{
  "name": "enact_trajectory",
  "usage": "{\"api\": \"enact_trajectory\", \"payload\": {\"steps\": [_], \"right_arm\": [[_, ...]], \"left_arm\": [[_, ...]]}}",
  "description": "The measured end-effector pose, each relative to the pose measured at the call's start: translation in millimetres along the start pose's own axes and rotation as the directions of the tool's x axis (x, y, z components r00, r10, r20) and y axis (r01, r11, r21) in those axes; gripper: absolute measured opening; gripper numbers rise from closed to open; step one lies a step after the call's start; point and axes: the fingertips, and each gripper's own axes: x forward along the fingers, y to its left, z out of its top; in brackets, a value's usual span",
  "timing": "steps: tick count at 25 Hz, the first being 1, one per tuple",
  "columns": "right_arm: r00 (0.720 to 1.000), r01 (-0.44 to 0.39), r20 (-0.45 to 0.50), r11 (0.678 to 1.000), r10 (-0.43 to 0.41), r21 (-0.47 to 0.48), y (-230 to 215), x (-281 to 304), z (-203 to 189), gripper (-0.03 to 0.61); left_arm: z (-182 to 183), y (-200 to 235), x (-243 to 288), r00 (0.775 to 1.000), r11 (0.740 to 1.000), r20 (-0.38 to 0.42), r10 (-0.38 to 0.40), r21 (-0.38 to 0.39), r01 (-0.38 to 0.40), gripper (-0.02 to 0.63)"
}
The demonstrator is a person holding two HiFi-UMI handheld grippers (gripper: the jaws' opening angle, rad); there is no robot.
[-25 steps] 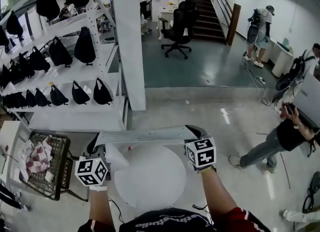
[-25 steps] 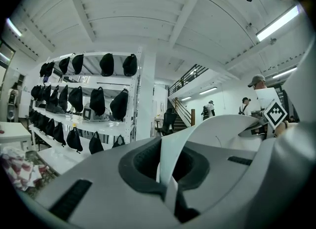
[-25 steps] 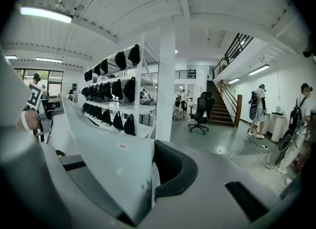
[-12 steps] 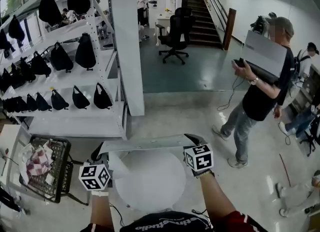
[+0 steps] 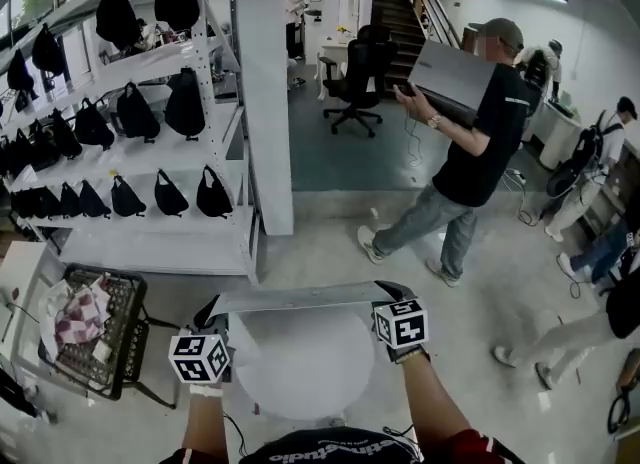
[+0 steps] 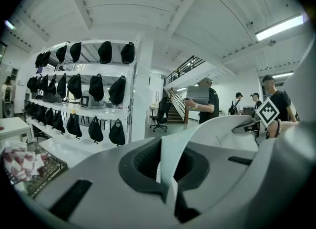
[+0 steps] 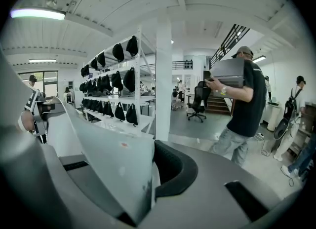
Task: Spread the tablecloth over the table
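**A:** Where is the tablecloth [image 5: 300, 298] right now?

**B:** It is stretched as a pale band between the two grippers, above the far rim of the round white bench [image 5: 300, 377]. The left gripper [image 5: 212, 314] is clamped on one end of that edge and the right gripper [image 5: 386, 294] on the other. Each gripper view shows cloth pinched flat between closed jaws.

**A:** So the person is laying it down?

**B:** It looks that way. The rest of the sheet can't be told apart from the white top beneath.

**A:** What would make this step go well?

**B:** The edge should be held taut and level, with both hands at one height. It should be carried just past the far rim and lowered evenly, so the overhang matches on both sides. The person should let go only once the cloth lies flat. The wire basket [image 5: 128, 332] on the left stands well apart, so a snag there seems unlikely.
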Motion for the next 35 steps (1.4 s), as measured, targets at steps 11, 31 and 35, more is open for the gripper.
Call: {"api": "enact_trajectory", "payload": {"steps": [11, 31, 35], "right_arm": [[0.995, 0.027, -0.091, 1.0, -0.027, 0.0, 11, -17, -45, 0.034], [0.976, 0.005, -0.219, 1.0, -0.001, 0.014, 15, -78, -104, 0.121], [0.968, -0.009, -0.251, 1.0, 0.006, -0.008, 22, -89, -114, 0.121]], "left_arm": [[-38, -8, -22, 0.996, 0.999, -0.078, -0.031, -0.014, 0.03, 0.018], [-64, -25, -34, 0.991, 0.998, -0.127, -0.052, -0.054, 0.045, 0.018], [-69, -24, -37, 0.989, 0.998, -0.14, -0.046, -0.046, 0.04, 0.018]]}}
